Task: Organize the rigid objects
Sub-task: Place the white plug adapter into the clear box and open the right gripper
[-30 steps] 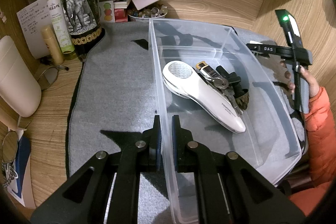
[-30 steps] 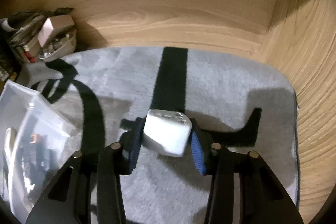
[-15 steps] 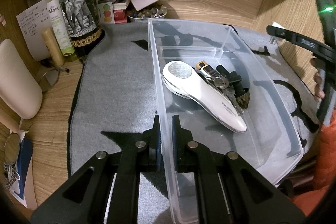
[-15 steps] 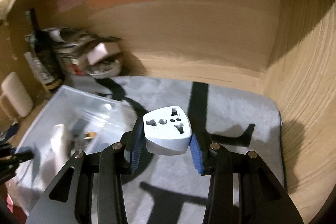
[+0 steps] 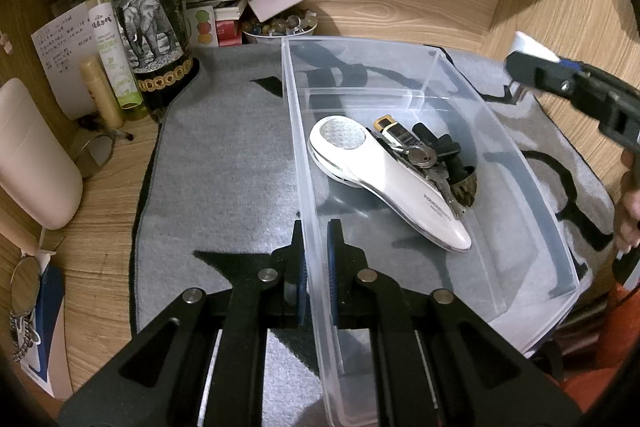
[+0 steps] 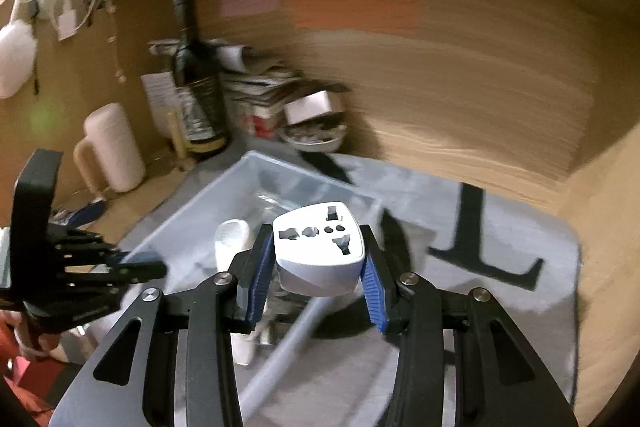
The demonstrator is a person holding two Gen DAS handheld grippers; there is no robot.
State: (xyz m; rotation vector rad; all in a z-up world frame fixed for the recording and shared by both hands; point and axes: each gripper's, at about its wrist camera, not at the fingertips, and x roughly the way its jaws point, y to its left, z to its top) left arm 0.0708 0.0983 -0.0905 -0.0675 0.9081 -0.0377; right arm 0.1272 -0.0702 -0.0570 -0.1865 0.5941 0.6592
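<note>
A clear plastic bin lies on a grey mat. Inside it rest a white handheld device, a bunch of keys and small dark items. My left gripper is shut on the bin's left wall, one pad on each side. My right gripper is shut on a white travel adapter, held in the air above the bin. In the left wrist view the right gripper shows at the right edge, the adapter peeking past it.
A dark wine bottle, a green spray bottle, a cream jug, stacked papers and a bowl of trinkets crowd the back left. Wooden walls close the back and right. A person's hand and orange sleeve are at the right.
My right gripper has lifted the adapter off the mat and swung it left over the bin. My left gripper has stayed shut on the bin wall.
</note>
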